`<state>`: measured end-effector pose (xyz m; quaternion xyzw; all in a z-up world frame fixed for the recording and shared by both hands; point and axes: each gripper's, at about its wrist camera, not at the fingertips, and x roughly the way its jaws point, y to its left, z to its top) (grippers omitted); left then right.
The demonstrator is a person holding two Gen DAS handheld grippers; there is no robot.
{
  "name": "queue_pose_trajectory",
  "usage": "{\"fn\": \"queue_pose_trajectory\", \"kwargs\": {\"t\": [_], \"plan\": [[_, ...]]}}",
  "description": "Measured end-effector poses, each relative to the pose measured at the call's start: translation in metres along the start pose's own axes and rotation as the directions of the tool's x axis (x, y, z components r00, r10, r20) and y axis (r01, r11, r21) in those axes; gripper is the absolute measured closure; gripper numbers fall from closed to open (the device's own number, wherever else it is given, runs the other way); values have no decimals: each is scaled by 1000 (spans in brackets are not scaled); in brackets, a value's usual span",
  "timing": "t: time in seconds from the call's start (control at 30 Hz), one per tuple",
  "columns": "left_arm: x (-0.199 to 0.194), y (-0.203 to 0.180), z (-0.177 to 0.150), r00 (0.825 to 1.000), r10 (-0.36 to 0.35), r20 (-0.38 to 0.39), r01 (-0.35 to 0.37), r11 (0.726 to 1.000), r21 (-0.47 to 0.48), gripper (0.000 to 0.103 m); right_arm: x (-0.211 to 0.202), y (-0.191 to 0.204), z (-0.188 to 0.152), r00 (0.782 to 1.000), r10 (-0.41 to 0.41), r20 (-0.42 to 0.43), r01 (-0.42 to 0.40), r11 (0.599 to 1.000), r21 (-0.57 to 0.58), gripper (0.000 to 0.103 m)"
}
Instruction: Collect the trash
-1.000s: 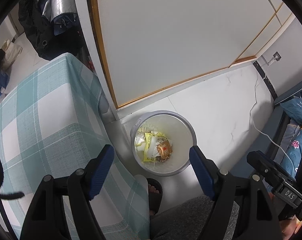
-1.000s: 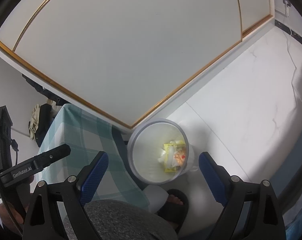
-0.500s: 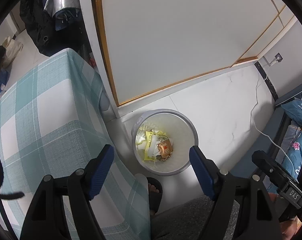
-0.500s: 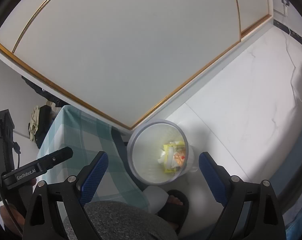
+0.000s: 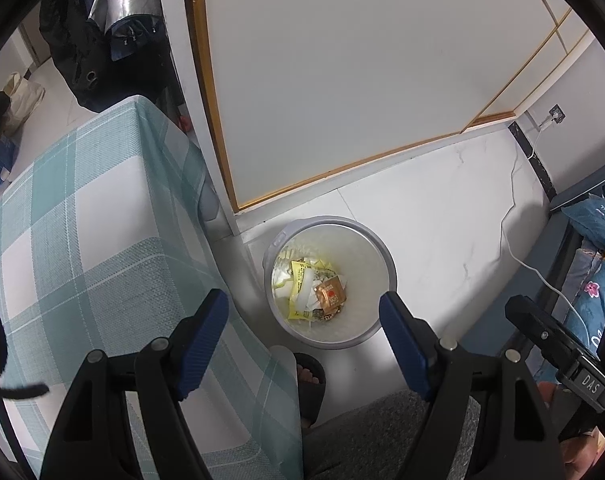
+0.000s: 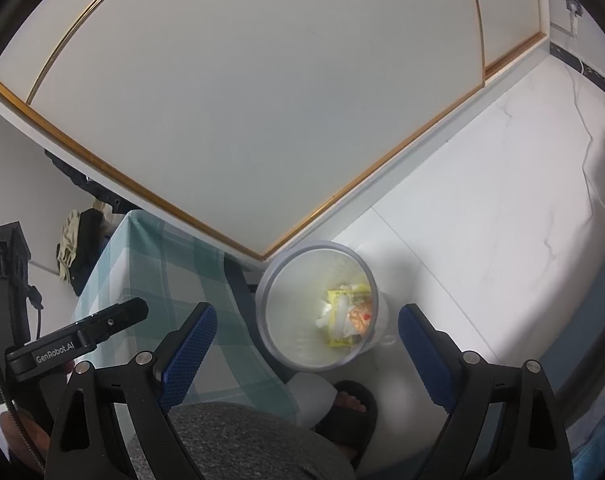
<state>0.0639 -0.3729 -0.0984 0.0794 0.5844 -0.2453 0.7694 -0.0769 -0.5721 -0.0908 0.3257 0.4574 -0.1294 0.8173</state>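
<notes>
A round grey waste bin (image 5: 376, 248) (image 6: 268, 280) stands on the white floor beside the table corner. Inside it lies trash (image 5: 312, 292) (image 6: 344, 316): yellow wrappers, white paper scraps and an orange sachet. My left gripper (image 5: 302, 324) hangs high above the bin, open, with nothing between its blue fingers (image 5: 204, 332). My right gripper (image 6: 306, 340) is also high over the bin, open and empty. Each gripper's black body shows at the edge of the other's view.
A table with a teal checked cloth (image 5: 74, 216) (image 6: 150, 264) fills the left. A white sliding door with a gold frame (image 5: 342, 80) stands behind the bin. A person's foot in a black slipper (image 5: 310, 380) (image 6: 348, 408) is near the bin. A white cable (image 5: 534, 268) crosses the floor towards a bed (image 5: 594, 264).
The left wrist view has shifted slightly, with the bin sitting a little further right in it. The grippers' openings are the same and the right view is unchanged.
</notes>
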Motion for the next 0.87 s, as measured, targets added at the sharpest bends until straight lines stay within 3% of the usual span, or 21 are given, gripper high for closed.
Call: {"fn": "queue_pose_trajectory", "kwargs": {"t": [0.47, 0.73, 0.87], "plan": [[2, 1, -3, 1000, -4, 2, 4, 1000, 3, 28, 2, -1, 1, 1000, -4, 0, 4, 1000, 10, 11], [-4, 4, -7, 998, -2, 70, 2, 1000, 10, 28, 2, -3, 1, 1000, -5, -4, 5, 1000, 16, 11], [-2, 10, -6, 998, -19, 67, 21, 1000, -17, 28, 3, -2, 1, 1000, -9, -7, 9, 1000, 13, 11]]}}
